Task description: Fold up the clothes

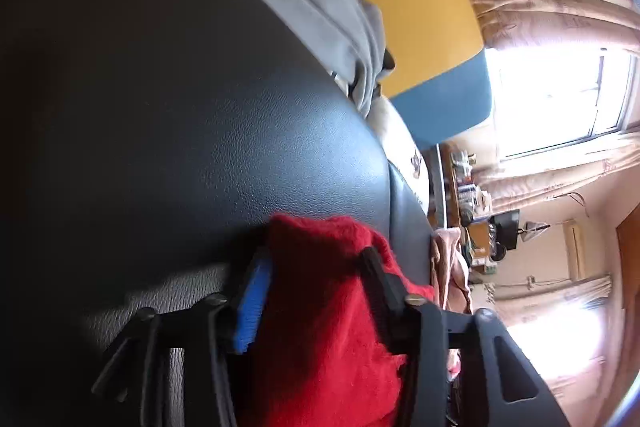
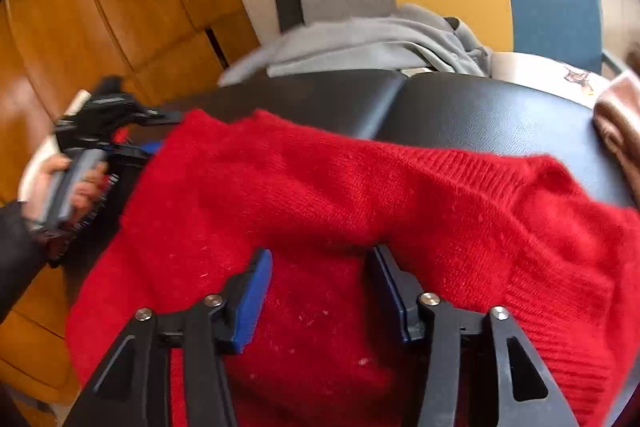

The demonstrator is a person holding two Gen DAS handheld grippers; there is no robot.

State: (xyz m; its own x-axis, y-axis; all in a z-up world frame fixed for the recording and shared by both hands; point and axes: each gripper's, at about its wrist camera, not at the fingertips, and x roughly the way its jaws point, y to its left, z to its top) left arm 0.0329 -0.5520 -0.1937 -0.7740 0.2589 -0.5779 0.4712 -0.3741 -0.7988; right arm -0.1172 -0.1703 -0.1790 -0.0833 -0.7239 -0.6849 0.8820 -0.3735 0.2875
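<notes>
Red sweater fabric is bunched between both half-open grippers, left and right; whether gripped cannot be told.

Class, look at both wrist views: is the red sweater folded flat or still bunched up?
Still bunched: the red sweater lies rumpled across the black seat, its ribbed hem crooked, with cloth gathered between both grippers' open jaws.

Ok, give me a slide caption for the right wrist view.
Right gripper over a red sweater spread on black cushions, fingers apart.
</notes>
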